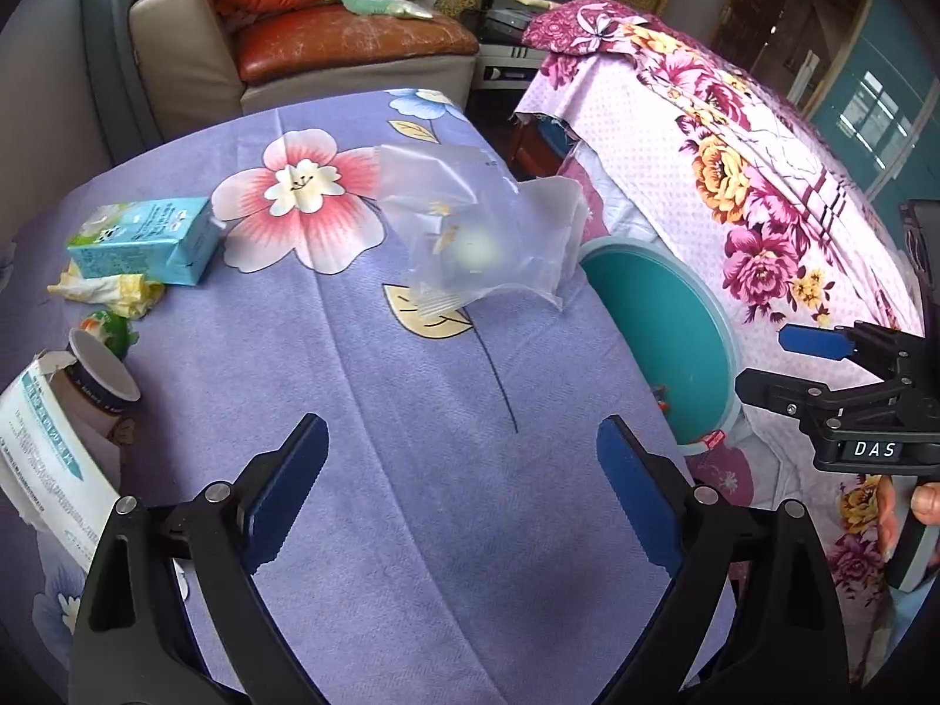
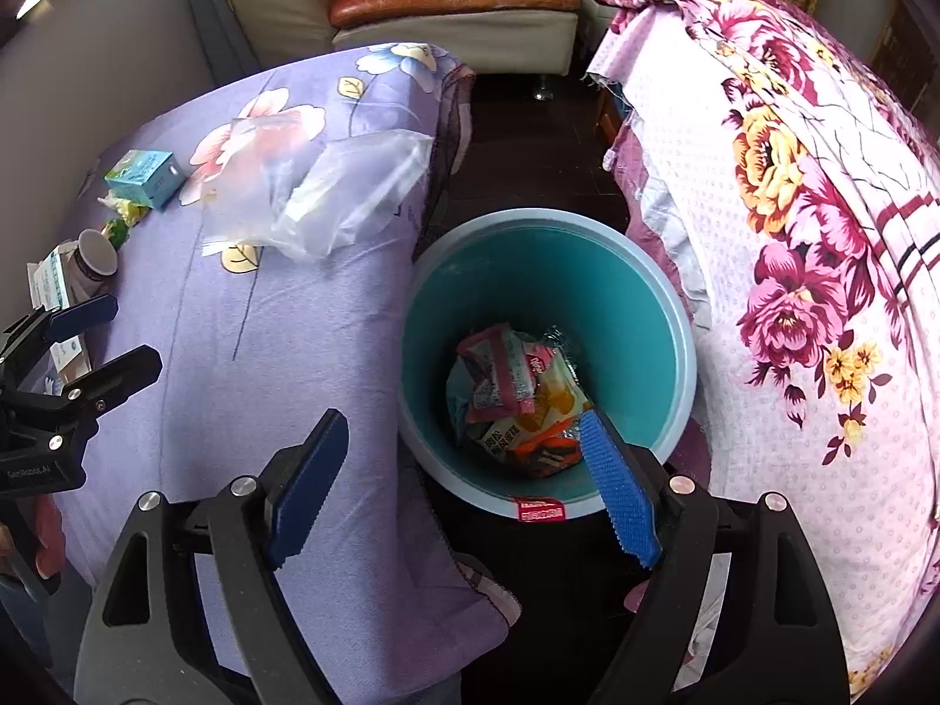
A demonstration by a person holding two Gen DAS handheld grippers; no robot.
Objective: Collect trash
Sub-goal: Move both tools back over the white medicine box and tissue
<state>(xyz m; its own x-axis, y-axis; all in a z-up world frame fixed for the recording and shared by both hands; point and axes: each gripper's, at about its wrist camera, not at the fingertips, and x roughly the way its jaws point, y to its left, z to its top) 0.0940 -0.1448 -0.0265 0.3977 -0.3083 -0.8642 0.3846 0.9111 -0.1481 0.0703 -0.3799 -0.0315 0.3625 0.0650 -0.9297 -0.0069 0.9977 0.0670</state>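
A clear plastic bag [image 1: 476,229] lies on the purple flowered table [image 1: 411,440], near its right edge; it also shows in the right wrist view [image 2: 311,194]. A teal carton [image 1: 144,241], crumpled yellow paper [image 1: 111,291], a paper cup [image 1: 103,376] and a white packet [image 1: 47,458] lie at the table's left. A teal bin [image 2: 546,352] stands on the floor beside the table and holds snack wrappers [image 2: 517,399]. My left gripper [image 1: 464,487] is open and empty over the table. My right gripper [image 2: 464,482] is open and empty above the bin's near rim.
A bed with a pink floral cover [image 2: 793,235] stands right of the bin. A sofa with an orange cushion [image 1: 352,35] is behind the table. A narrow dark floor gap [image 2: 517,147] runs between table and bed.
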